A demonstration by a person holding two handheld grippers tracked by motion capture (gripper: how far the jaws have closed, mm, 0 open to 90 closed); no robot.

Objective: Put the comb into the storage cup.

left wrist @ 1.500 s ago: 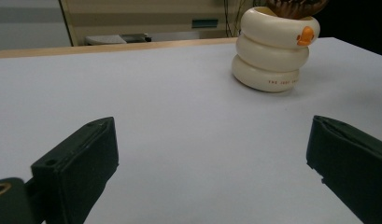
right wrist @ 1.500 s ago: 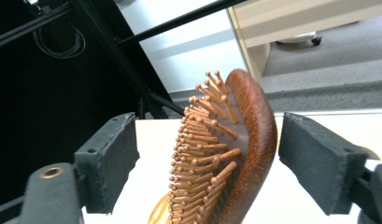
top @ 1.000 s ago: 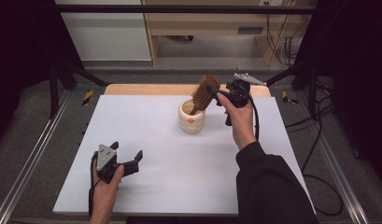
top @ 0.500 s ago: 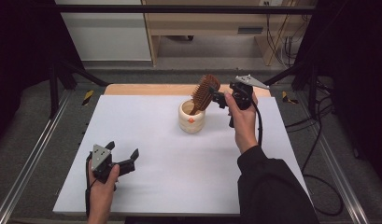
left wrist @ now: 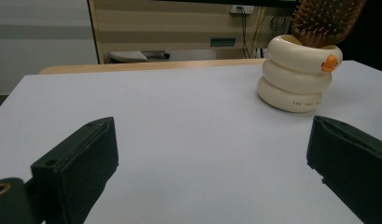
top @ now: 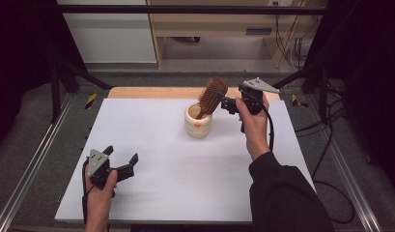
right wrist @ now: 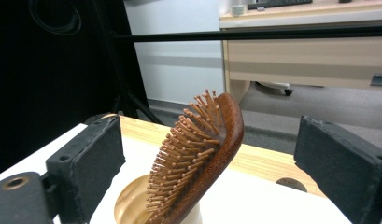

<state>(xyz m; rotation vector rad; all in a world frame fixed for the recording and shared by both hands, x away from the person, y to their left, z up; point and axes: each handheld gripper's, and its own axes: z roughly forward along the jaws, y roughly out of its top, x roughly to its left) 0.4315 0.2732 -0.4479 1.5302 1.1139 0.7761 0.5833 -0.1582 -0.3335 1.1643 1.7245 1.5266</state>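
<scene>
At the near edge of the white table (top: 151, 193), the left gripper (top: 122, 166) rests wide open and empty. Farther back, a wooden hairbrush (top: 210, 96) stands handle-down in a cream ringed cup (top: 198, 123), leaning toward the right gripper (top: 224, 102), whose jaws gape on either side of the brush head without touching it. Judging by this, the brush is placed and released. Its handle is hidden inside the cup.

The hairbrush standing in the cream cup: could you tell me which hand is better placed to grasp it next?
Right. The right tool hangs open beside the hairbrush, whose head sits between its jaws. The left tool is open over bare table, far from the cup.
</scene>
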